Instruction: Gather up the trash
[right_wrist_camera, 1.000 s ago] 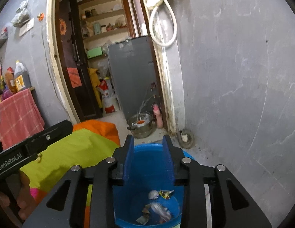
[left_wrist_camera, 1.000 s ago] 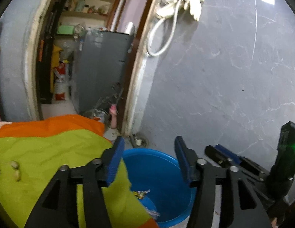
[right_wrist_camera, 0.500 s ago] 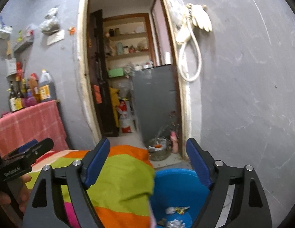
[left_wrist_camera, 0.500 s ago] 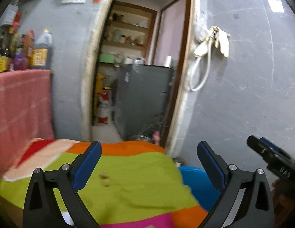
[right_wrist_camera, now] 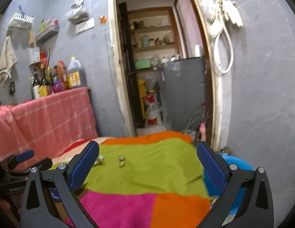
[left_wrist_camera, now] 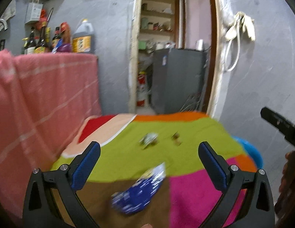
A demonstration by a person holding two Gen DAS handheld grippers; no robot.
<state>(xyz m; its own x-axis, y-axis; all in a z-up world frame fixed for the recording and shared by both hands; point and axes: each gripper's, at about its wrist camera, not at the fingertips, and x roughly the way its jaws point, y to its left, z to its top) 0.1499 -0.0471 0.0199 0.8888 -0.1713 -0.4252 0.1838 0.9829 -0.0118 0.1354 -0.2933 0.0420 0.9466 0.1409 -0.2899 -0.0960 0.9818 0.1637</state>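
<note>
Crumpled blue-and-white wrapper trash [left_wrist_camera: 140,191] lies on the multicoloured cloth-covered surface [left_wrist_camera: 185,155] between the spread-apart left tool [left_wrist_camera: 149,163]; right tool [right_wrist_camera: 148,163] likewise gapes empty.

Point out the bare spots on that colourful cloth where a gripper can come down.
Bare: the magenta patch and orange patch nearest the right gripper. Crowded: the green patch holds a crumpled wrapper and scraps; a blue packet lies nearer.

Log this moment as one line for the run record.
left gripper: open, empty | right gripper: open, empty | blue wrapper, small scraps on colourful cloth | blue bin beside cloth
</note>
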